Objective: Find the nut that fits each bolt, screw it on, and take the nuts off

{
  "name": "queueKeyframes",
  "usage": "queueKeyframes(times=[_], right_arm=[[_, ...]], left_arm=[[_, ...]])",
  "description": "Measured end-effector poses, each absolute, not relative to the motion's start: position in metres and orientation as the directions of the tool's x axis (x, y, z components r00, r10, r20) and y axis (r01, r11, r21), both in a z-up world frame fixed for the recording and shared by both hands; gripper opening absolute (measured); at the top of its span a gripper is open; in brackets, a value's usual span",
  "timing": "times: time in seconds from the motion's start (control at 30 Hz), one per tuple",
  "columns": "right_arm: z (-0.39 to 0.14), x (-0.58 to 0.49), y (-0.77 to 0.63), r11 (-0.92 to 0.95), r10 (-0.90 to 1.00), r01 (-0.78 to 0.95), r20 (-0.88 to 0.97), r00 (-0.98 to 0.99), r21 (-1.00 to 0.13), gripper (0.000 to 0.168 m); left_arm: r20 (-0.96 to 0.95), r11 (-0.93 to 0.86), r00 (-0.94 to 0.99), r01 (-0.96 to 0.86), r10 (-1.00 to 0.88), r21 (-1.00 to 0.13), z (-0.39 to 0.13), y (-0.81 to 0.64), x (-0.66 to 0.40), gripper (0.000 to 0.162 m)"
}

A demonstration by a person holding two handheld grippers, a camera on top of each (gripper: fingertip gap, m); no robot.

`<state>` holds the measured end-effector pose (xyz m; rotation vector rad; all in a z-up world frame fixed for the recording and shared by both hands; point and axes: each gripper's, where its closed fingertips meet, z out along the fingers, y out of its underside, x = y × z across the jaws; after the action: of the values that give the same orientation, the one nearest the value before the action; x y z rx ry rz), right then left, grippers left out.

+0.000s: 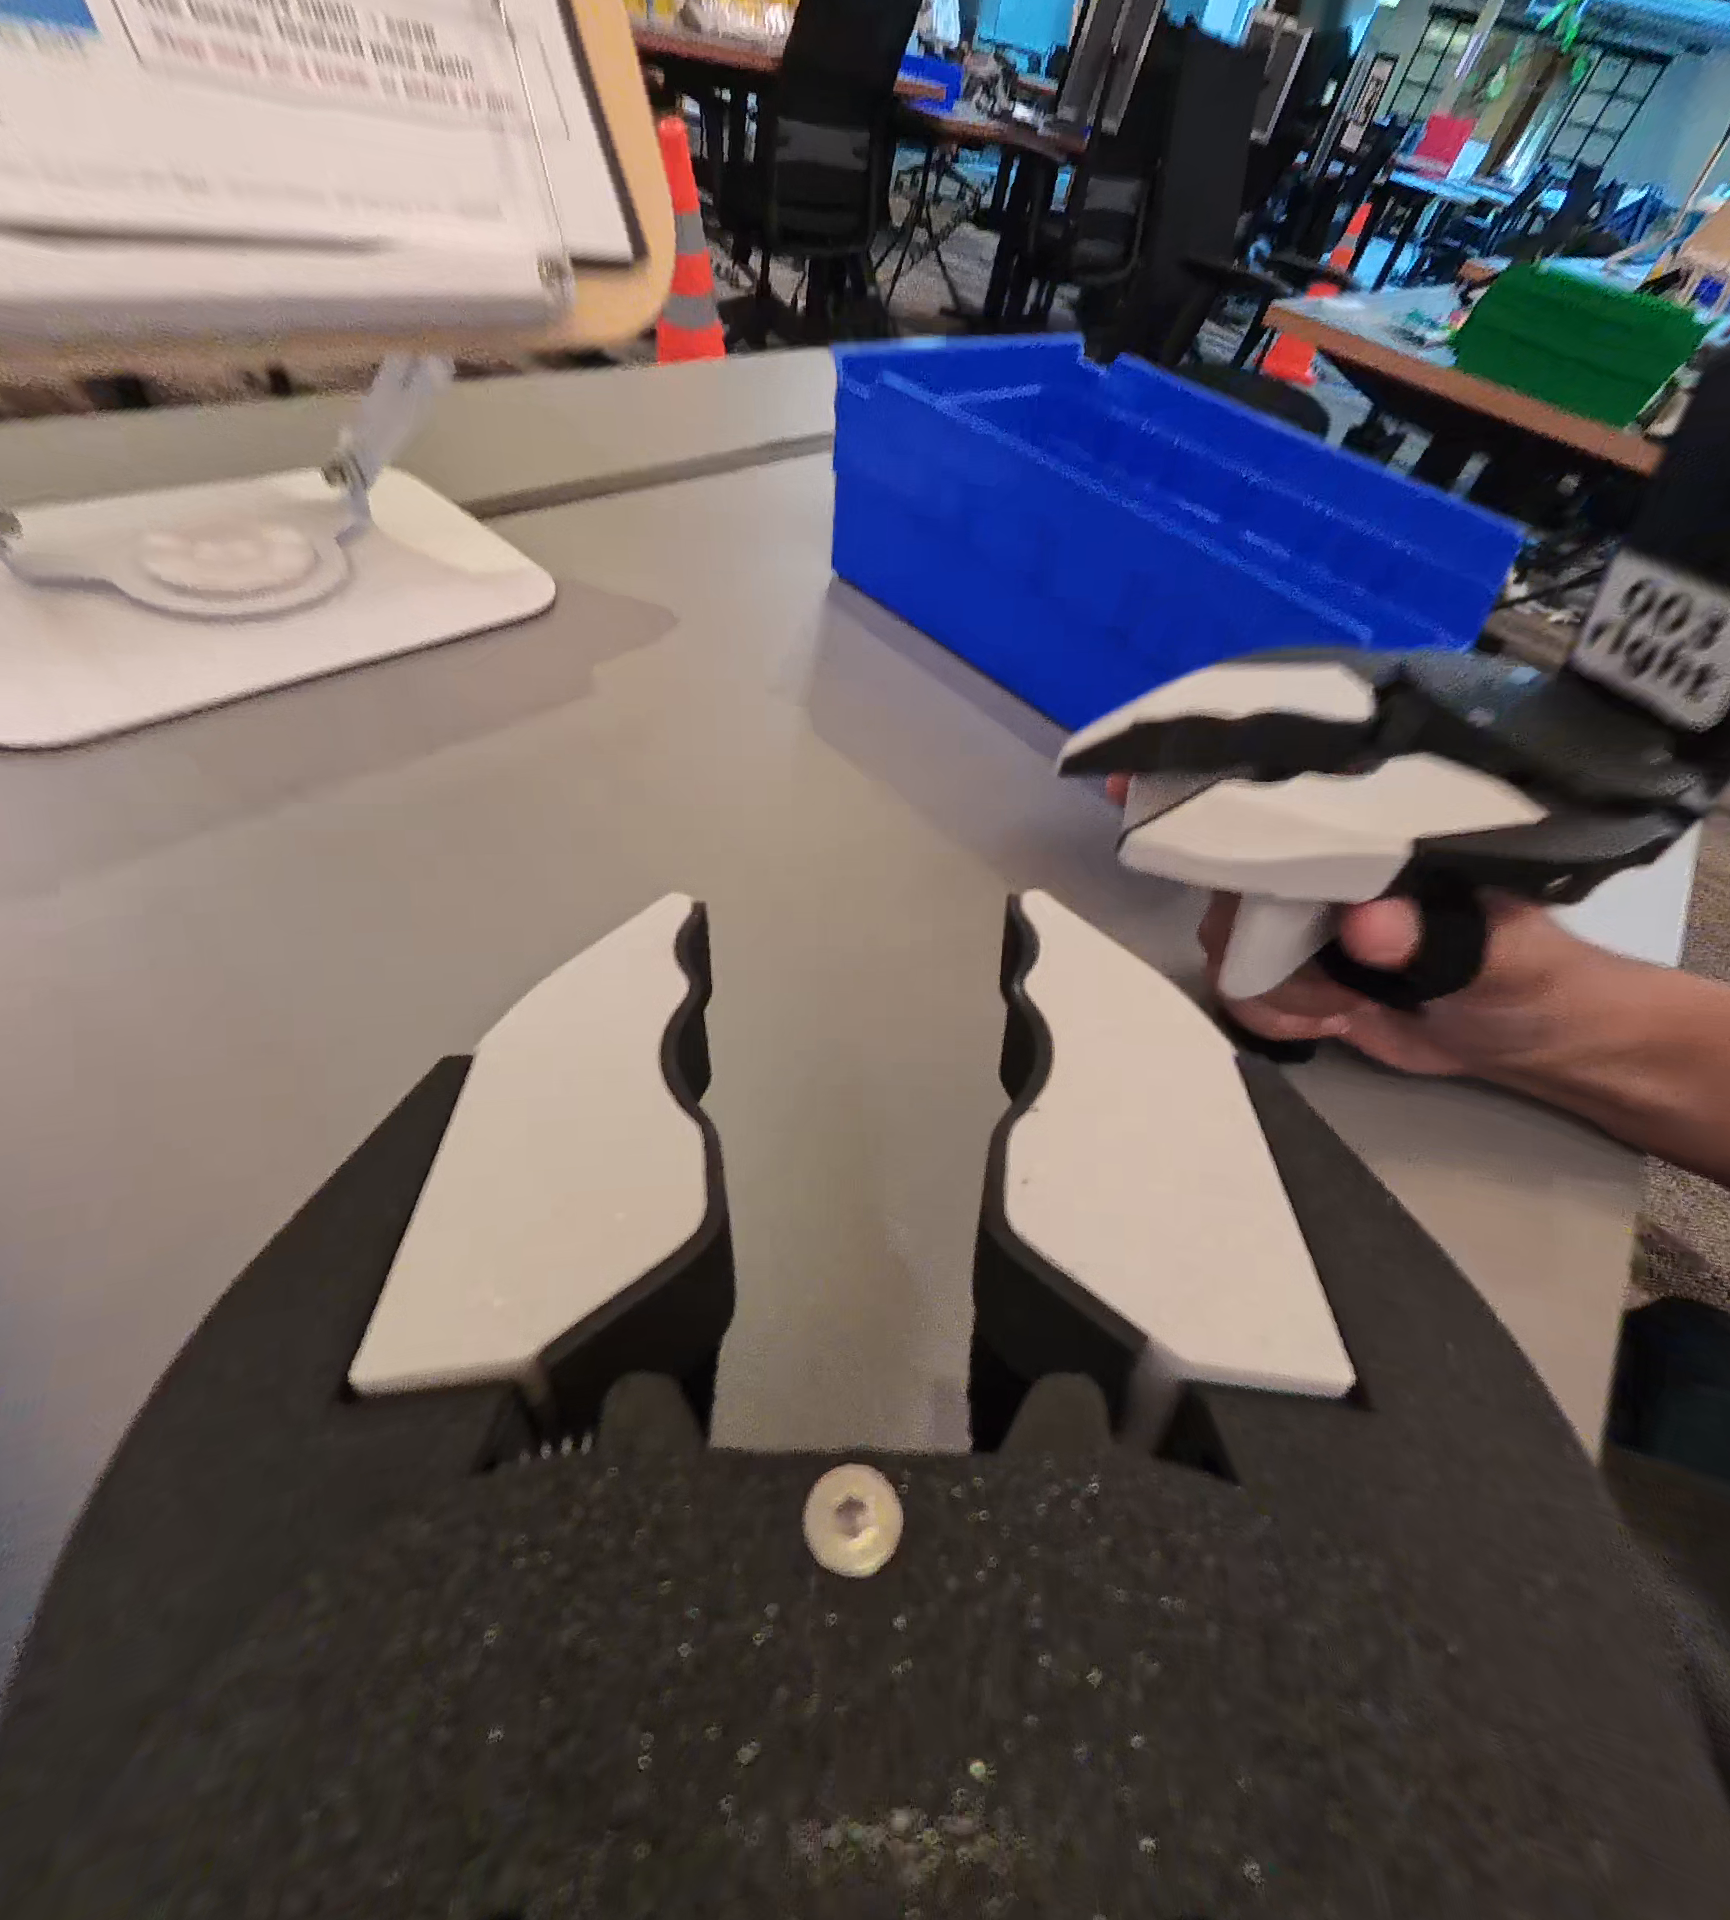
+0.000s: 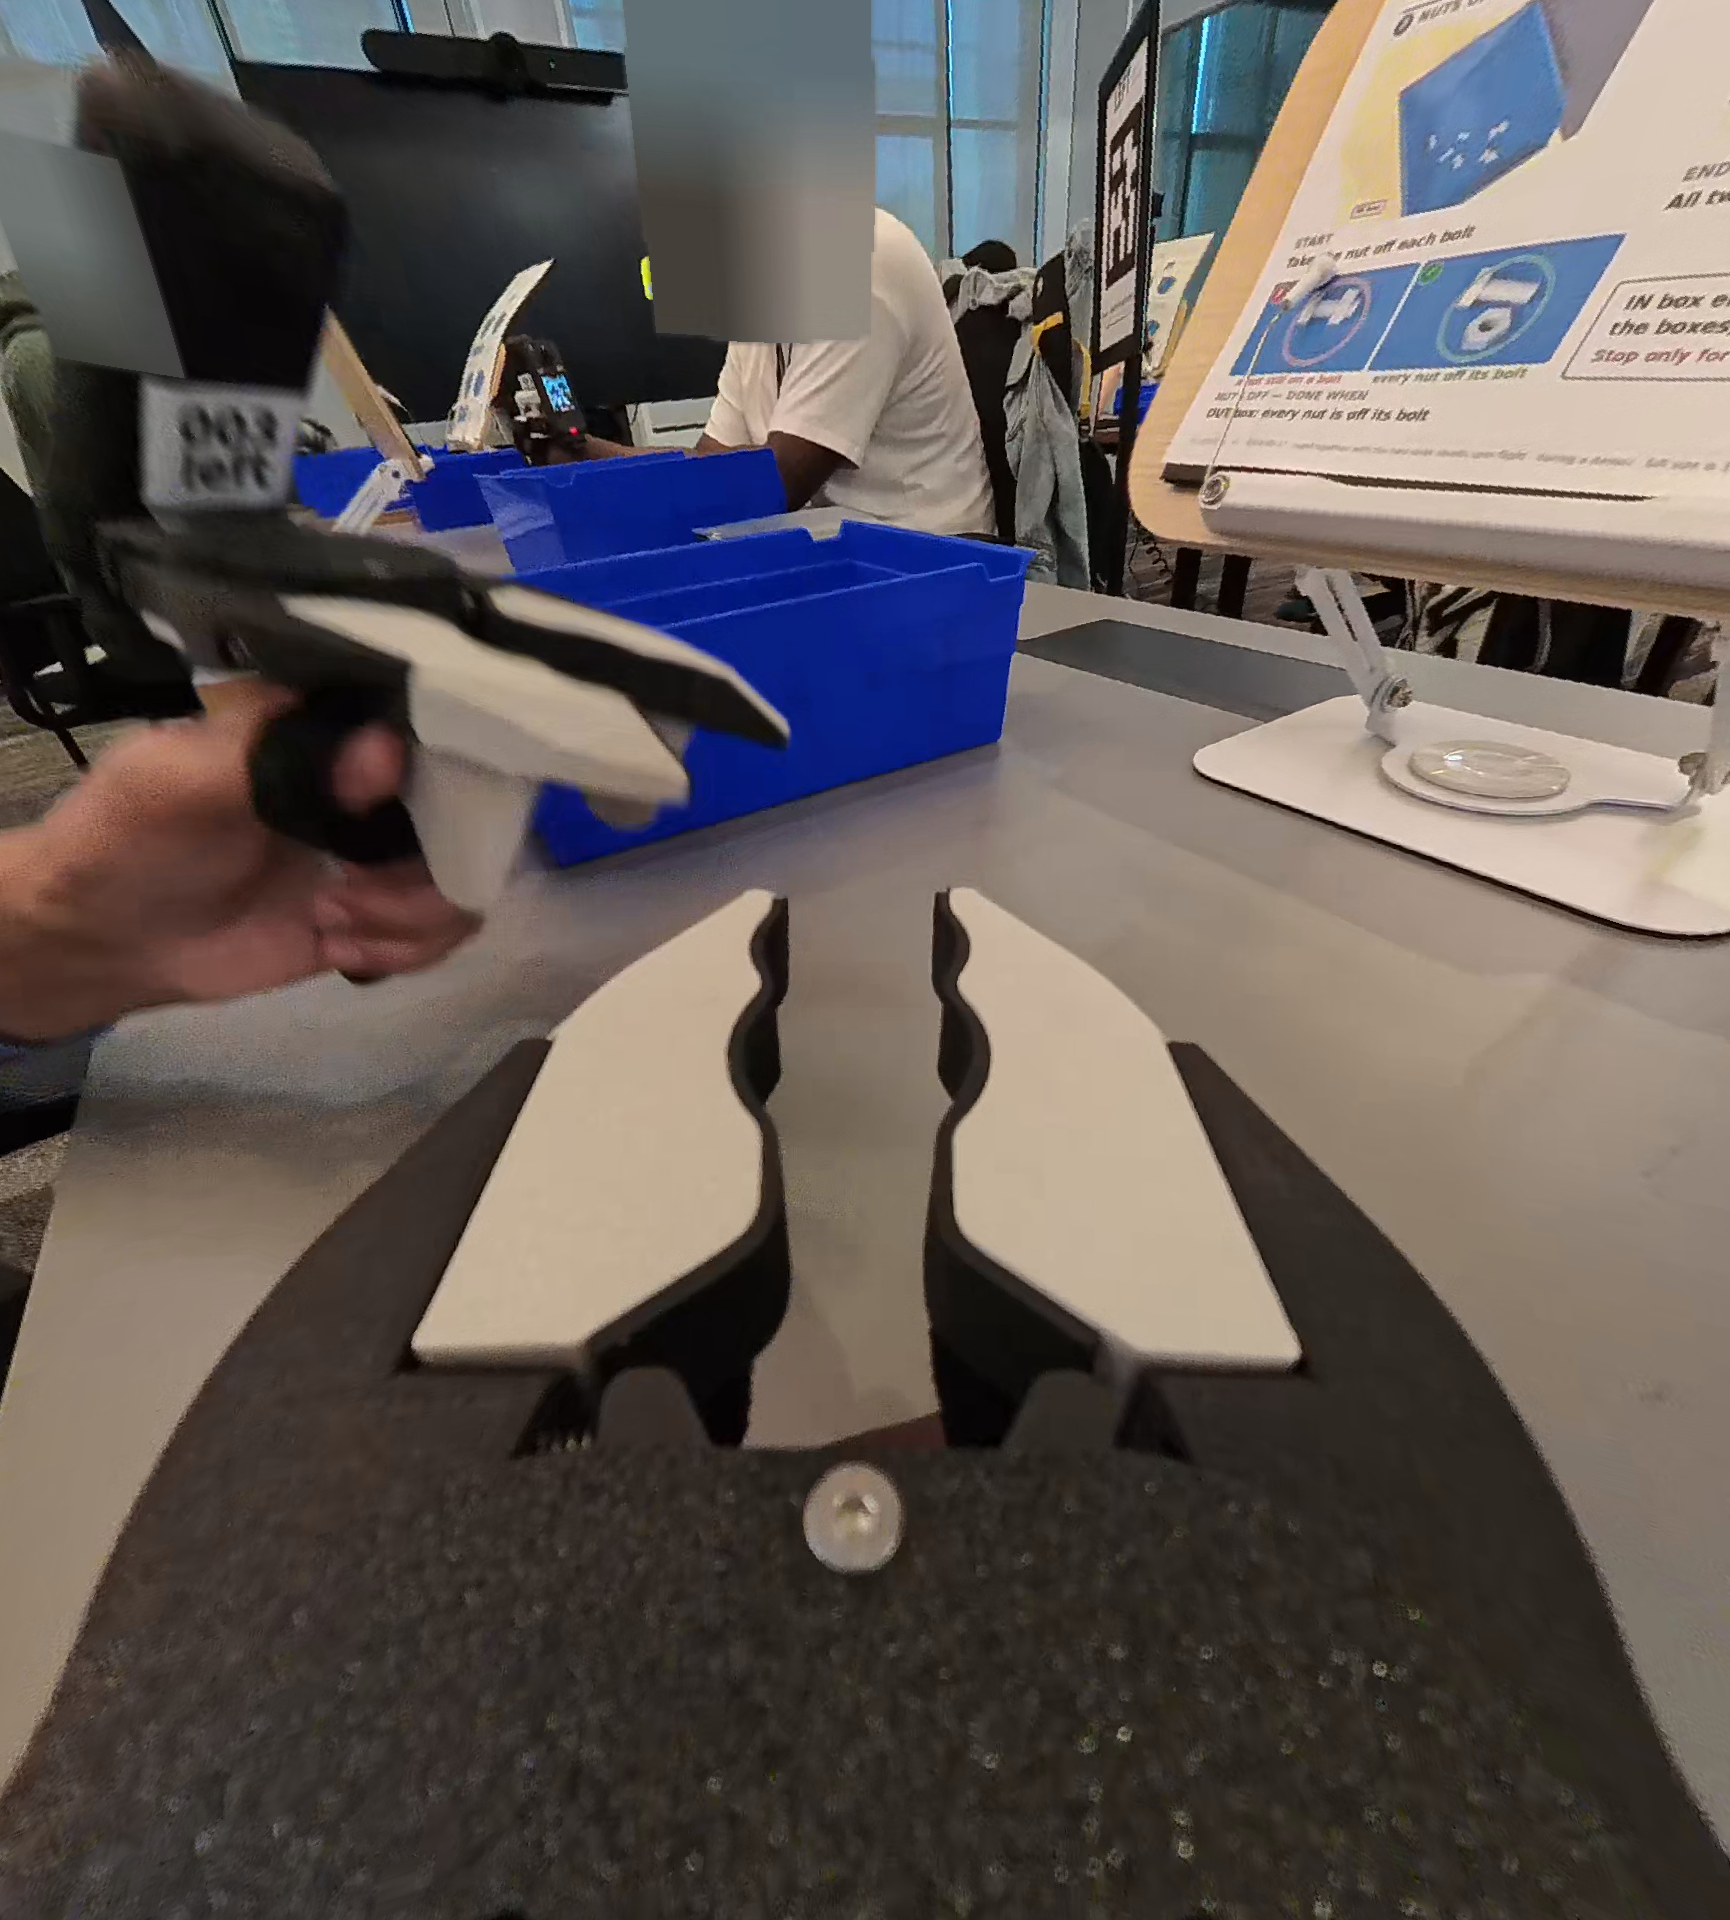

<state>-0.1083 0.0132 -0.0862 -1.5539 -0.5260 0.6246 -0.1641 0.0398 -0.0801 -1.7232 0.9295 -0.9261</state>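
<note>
Left wrist view showed our left gripper (image 1: 856, 914) spread, empty, above the grey table (image 1: 321, 987). Our right gripper (image 2: 861, 909) was parted too, near the blue bin (image 2: 840, 665).

- Grey table (image 1: 341, 935), matte top
- Blue bin (image 1: 1131, 540) sits on it
- White stand base (image 1: 217, 613) left of bin, apart, w/ tilted board

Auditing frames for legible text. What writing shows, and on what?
I won't quote writing; carriers only.
Grey tag on left hand-held gripper: short, legible.
Grey tag on right hand-held gripper: short, legible.
Instruction sheet on stand: partly legible; blurred in left wrist view.
Code sign: too small.
</note>
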Motion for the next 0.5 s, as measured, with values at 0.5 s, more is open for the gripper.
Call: queueKeyframes(times=[0.5], right_arm=[[-0.088,-0.107,0.014,-0.098,0.667,-0.047,-0.1,0.739,-0.994,0.025]], left_arm=[[-0.215,-0.198,0.415,-0.75,-0.884,-0.631,-0.082,0.196,-0.367,0.051]])
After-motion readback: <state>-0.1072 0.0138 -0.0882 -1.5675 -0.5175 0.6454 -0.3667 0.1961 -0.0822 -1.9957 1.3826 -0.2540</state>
